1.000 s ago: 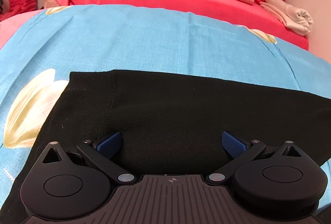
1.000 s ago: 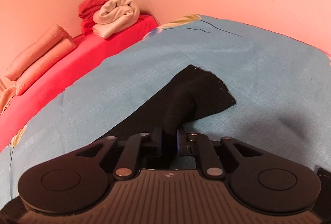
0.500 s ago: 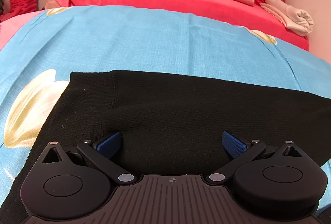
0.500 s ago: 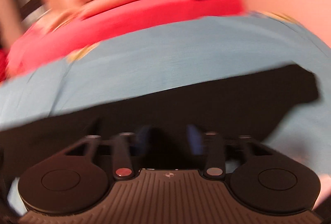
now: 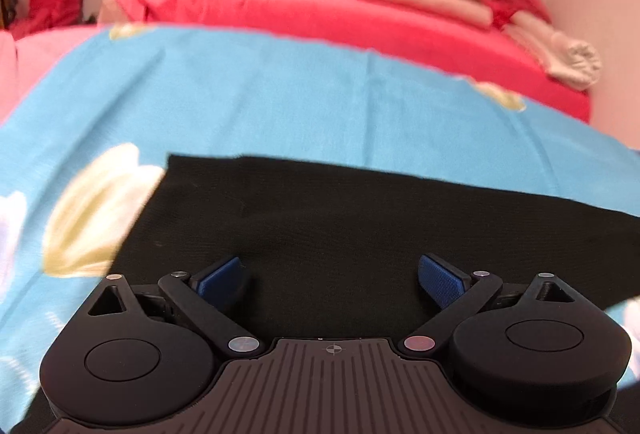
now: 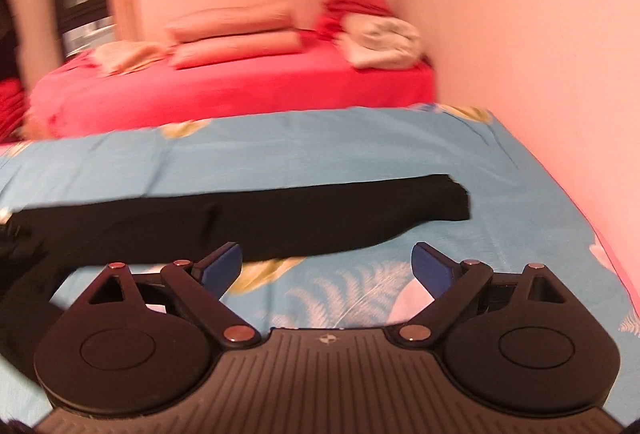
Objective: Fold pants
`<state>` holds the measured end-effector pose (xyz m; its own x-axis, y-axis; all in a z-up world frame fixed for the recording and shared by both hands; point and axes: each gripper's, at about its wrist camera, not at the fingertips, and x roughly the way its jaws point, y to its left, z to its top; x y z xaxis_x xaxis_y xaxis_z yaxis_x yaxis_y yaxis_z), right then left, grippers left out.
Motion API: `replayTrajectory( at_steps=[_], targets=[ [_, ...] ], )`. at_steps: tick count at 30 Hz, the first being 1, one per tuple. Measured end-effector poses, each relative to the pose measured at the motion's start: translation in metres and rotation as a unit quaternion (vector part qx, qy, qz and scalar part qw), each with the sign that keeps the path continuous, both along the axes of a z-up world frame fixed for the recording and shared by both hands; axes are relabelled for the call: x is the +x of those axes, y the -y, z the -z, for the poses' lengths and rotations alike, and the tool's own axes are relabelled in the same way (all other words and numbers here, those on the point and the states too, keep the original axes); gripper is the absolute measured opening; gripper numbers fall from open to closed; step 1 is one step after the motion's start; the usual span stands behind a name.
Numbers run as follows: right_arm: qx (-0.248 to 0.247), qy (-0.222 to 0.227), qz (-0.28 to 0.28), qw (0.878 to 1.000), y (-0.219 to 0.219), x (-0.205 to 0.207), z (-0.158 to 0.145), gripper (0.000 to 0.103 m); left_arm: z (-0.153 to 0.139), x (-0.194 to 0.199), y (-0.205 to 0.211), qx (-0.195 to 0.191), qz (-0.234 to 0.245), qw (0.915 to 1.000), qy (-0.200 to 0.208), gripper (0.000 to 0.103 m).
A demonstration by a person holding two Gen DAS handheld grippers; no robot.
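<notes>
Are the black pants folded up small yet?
No. The black pants lie stretched out long across the blue sheet, and both grippers are open.

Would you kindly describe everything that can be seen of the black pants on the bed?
The black pants look like a soft, fine-knit fabric, plain and dark. They lie flat on the blue floral sheet, stretched out long, one squared end pointing toward the wall in the right wrist view. In the left wrist view another squared corner lies beside a pale flower print. Neither the left gripper nor the right gripper grips them; both are open.
</notes>
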<state>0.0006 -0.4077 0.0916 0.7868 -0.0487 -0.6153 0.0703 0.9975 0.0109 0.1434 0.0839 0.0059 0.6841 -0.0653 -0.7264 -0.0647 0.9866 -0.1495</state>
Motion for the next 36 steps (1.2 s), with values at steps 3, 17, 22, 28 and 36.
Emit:
replayTrajectory(
  at_steps=[3, 17, 22, 28, 36],
  targets=[
    [0.004, -0.009, -0.029, 1.000, -0.025, -0.019, 0.011, 0.094, -0.016, -0.039, 0.004, 0.008, 0.017, 0.9995, 0.025, 0.103],
    [0.025, -0.083, -0.073, 0.994, -0.065, -0.064, 0.077, 0.081, 0.017, -0.129, 0.001, 0.069, 0.040, 0.9966, 0.021, 0.103],
    [0.066, -0.047, -0.050, 0.995, -0.051, -0.069, 0.064, 0.081, 0.013, -0.128, 0.009, 0.081, 0.016, 0.9966, 0.006, 0.103],
    [0.012, -0.084, -0.056, 0.995, -0.072, -0.050, 0.082, 0.084, 0.010, -0.125, 0.025, 0.125, 0.000, 0.9921, -0.012, 0.103],
    [0.009, -0.076, -0.056, 0.995, -0.072, -0.053, 0.088, 0.088, 0.012, -0.123, 0.023, 0.124, -0.001, 0.9921, -0.016, 0.103]
  ],
)
